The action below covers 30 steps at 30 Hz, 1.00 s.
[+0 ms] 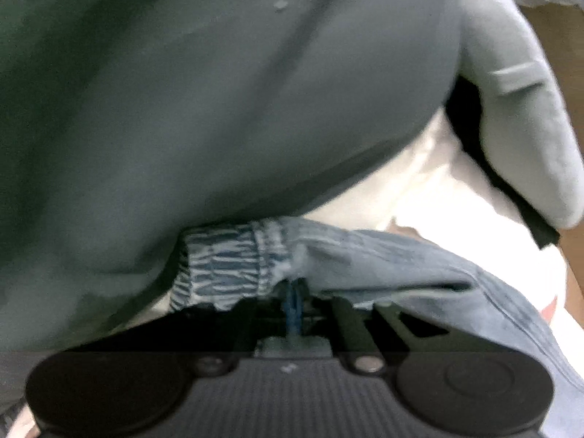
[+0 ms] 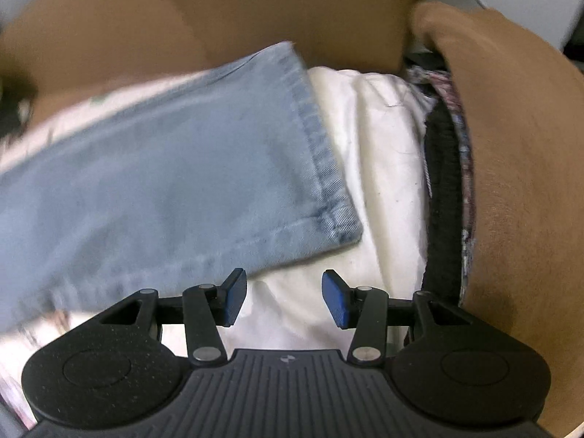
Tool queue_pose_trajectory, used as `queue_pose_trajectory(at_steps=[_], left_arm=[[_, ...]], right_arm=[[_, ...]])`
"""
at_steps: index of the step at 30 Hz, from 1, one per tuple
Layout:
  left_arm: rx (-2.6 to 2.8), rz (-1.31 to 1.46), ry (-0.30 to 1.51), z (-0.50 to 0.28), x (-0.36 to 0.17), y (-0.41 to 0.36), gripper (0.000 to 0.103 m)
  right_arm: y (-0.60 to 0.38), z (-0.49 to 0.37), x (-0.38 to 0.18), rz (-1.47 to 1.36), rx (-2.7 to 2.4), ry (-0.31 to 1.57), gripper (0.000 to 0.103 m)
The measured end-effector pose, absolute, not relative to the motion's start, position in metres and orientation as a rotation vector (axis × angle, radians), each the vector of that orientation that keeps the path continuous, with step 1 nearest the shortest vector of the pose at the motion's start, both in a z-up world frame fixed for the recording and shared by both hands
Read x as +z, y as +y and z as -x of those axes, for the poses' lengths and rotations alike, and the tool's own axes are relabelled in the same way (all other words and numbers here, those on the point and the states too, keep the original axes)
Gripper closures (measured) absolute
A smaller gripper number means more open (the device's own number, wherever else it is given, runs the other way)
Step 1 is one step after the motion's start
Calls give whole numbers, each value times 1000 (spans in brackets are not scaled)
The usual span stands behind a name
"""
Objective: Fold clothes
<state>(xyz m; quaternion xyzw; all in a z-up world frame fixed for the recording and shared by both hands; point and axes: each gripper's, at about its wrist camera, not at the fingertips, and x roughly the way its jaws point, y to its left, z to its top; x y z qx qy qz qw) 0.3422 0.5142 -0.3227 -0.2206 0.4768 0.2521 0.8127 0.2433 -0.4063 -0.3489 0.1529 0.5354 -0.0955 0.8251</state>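
Note:
Light-blue jeans (image 1: pixel 383 262) lie across a white garment (image 1: pixel 430 189) in the left wrist view, their gathered elastic waistband (image 1: pixel 226 259) tucked under a large grey sweatshirt (image 1: pixel 219 91). My left gripper (image 1: pixel 294 294) is shut, its blue pads pinching the denim edge beside the waistband. In the right wrist view a jeans leg (image 2: pixel 164 168) ends in a stitched hem (image 2: pixel 321 153). Just below that hem corner my right gripper (image 2: pixel 284 299) stands open over the white garment (image 2: pixel 379 168), with nothing between its blue pads (image 2: pixel 233 299).
Brown cardboard walls (image 2: pixel 292 7) surround the pile, with a flap (image 2: pixel 522 182) close on the right. A black knit piece (image 2: pixel 441 189) and a patterned cloth (image 2: pixel 465 153) lie along that flap. The grey sweatshirt's sleeve (image 1: pixel 518 116) drapes over a black cloth (image 1: pixel 471 120).

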Motion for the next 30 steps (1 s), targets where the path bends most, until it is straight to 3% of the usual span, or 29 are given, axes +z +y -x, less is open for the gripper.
queue_pose_trajectory(at_steps=[7, 11, 12, 13, 15, 16, 23, 30], left_arm=[[495, 468, 1015, -317, -298, 498, 78], [476, 462, 1008, -298, -285, 488, 75], [464, 463, 1011, -290, -284, 486, 75], [457, 458, 1014, -282, -283, 483, 75], [434, 422, 1029, -262, -282, 475, 75], [417, 415, 1036, -254, -283, 469, 75], [296, 390, 1055, -241, -292, 426, 75], [198, 315, 1148, -276, -331, 367, 75]], right_arm=[[-418, -249, -366, -474, -271, 1110, 50], [-426, -246, -373, -571, -311, 1057, 51], [-428, -246, -374, -595, -322, 1040, 59], [-430, -246, -375, -609, -334, 1032, 76], [-433, -248, -376, -626, -353, 1019, 96], [-433, -247, -374, -621, -358, 1015, 98], [-432, -238, -346, -535, -429, 947, 102], [-430, -236, -340, -464, -466, 943, 102]])
